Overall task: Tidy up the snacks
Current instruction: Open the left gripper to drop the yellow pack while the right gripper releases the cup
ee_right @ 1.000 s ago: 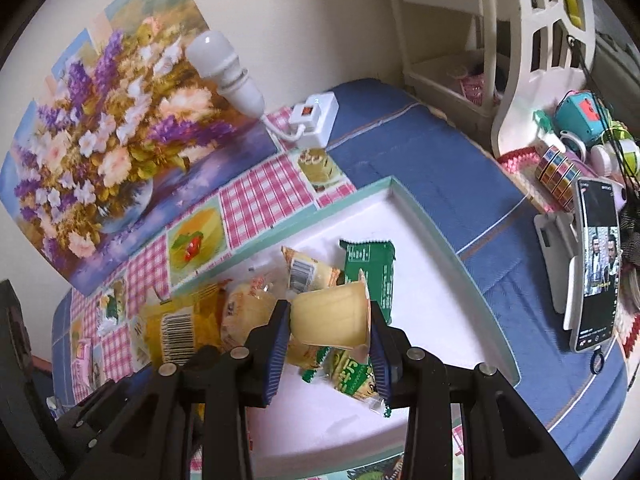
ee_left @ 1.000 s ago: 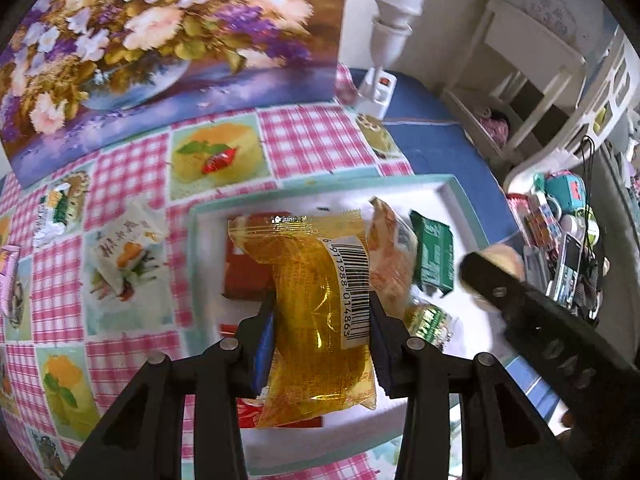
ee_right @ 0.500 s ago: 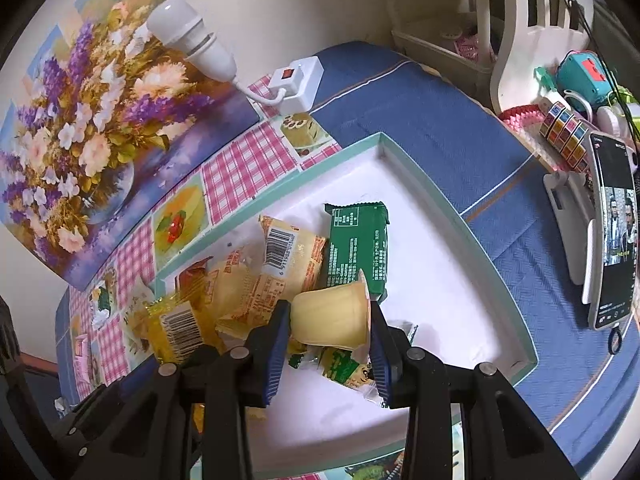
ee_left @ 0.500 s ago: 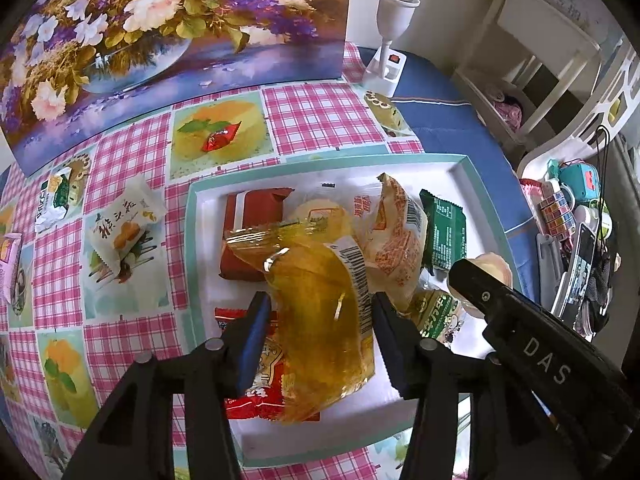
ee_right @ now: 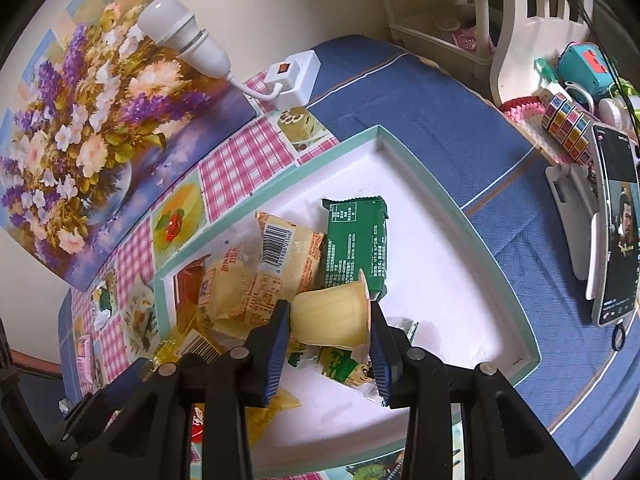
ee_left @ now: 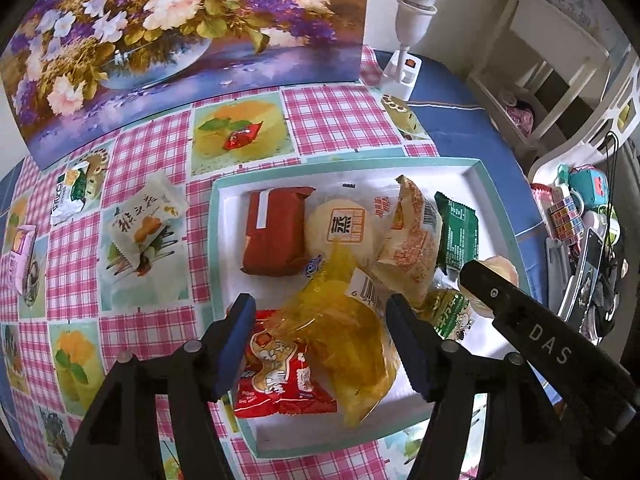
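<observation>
Yellow packet (ee_left: 344,340) lies free between the just-opened left gripper (ee_left: 320,344); right gripper (ee_right: 328,340) clamps one pudding cup (ee_right: 332,316) over the tray (ee_right: 460,216).

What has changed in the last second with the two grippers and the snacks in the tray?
The left gripper has just been opening its jaws and let go of the yellow packet, which dropped onto the other snacks in the tray. The right gripper keeps holding the pudding cup over the tray.
</observation>
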`<state>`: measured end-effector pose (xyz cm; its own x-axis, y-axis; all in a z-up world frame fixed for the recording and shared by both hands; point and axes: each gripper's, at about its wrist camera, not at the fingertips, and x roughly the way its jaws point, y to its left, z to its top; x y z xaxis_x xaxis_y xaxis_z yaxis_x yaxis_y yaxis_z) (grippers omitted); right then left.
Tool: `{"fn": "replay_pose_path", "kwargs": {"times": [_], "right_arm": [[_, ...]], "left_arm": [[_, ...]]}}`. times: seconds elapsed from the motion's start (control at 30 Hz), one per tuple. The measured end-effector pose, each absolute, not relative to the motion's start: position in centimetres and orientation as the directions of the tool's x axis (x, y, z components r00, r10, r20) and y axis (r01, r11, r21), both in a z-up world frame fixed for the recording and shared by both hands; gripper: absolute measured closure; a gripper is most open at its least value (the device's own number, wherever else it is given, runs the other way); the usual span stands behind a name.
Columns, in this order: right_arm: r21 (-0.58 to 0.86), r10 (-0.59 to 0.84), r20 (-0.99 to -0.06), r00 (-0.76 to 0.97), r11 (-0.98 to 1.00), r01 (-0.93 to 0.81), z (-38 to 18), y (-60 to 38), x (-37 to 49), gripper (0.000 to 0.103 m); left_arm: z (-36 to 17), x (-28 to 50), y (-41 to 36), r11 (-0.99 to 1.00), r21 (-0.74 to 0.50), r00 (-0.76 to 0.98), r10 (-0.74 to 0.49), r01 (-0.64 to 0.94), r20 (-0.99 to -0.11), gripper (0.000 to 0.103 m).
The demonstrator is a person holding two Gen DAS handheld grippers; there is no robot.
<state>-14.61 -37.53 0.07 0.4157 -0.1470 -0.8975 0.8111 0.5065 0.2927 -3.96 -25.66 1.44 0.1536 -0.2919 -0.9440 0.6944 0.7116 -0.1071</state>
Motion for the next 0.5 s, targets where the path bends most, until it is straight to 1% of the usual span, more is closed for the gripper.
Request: {"fn": "replay_pose_path", "kwargs": {"times": [0.27,0.37,0.43,0.5], "right_arm": [[0.272,-0.157,-0.903,0.399,0.51,0.816,0.1,-37.6,-14.4,0.062],[0.267,-0.164,-0.904,0.395,0.505,0.821,0.2,-37.7,-14.5,0.057],[0.265,-0.164,-0.906,0.39,0.497,0.826,0.1,-37.7,-14.6,0.051],[0.263,-0.164,-0.909,0.383,0.486,0.833,0.0,-37.7,-14.6,0.047]], "left_arm": [[2.1,-2.5,-23.8,0.75,-0.125,0.176,-0.308,0.649,-0.935,0.034],[2.2,-1.6,-22.7,0.774,-0.109,0.207,-0.298,0.624,-0.932,0.033],[2.1,-1.0,-21.9,0.787,-0.095,0.223,-0.285,0.61,-0.932,0.032],[2.1,-0.3,-20.9,0.811,-0.102,0.233,-0.282,0.576,-0.931,0.031]]}}
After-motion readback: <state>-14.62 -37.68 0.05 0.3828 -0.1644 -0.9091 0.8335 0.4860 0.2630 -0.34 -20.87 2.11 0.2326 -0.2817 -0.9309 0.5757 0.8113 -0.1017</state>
